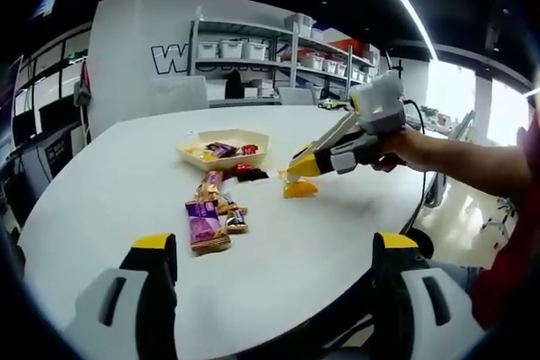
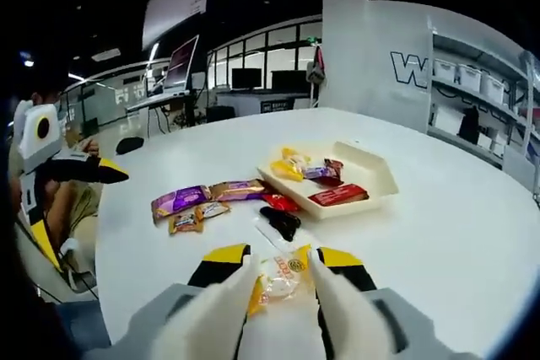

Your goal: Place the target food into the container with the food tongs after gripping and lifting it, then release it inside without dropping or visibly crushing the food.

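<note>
Right gripper (image 2: 283, 280) jaws are clamping a yellow snack packet (image 2: 278, 278) just above the desk (image 2: 439, 233), near the tray (image 2: 371, 176); left gripper (image 1: 274, 267) jaws are hanging apart over bare desk by the near edge.

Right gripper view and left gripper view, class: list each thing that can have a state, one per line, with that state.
right gripper: shut on the yellow snack packet, lifted above the table.
left gripper: open, holding nothing.
tray: open-topped, holding several wrapped snacks.
purple packet: lying flat on the table, outside the tray.
black packet: on the table beside the tray.
</note>
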Action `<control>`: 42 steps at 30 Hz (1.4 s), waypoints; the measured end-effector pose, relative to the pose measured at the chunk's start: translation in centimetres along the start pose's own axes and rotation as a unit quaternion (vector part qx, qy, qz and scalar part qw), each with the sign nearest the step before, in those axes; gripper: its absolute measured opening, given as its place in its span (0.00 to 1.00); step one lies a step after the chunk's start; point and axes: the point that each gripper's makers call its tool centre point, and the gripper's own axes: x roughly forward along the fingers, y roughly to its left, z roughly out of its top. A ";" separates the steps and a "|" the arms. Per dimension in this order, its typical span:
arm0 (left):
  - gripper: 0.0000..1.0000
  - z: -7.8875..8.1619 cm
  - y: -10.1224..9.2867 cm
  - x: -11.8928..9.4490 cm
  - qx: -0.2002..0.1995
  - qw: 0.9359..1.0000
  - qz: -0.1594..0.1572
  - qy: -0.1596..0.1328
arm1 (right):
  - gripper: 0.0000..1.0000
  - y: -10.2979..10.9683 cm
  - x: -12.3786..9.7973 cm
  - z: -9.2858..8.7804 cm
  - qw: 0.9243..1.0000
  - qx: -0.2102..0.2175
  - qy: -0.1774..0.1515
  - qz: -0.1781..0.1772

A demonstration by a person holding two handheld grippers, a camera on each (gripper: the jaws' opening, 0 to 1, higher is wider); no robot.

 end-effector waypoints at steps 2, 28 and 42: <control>0.93 0.1 0.2 -0.1 0.000 1.000 0.002 -0.002 | 0.26 0.0 -0.2 -0.1 1.000 0.002 0.008 -0.011; 0.93 -0.5 -0.1 0.1 -0.010 1.000 0.001 0.001 | 0.00 1.2 -0.4 -3.9 0.998 0.022 0.057 -0.031; 0.94 -0.1 0.3 0.0 -0.006 1.000 0.004 0.000 | 0.00 0.9 -0.1 -1.8 0.999 0.035 -0.002 -0.034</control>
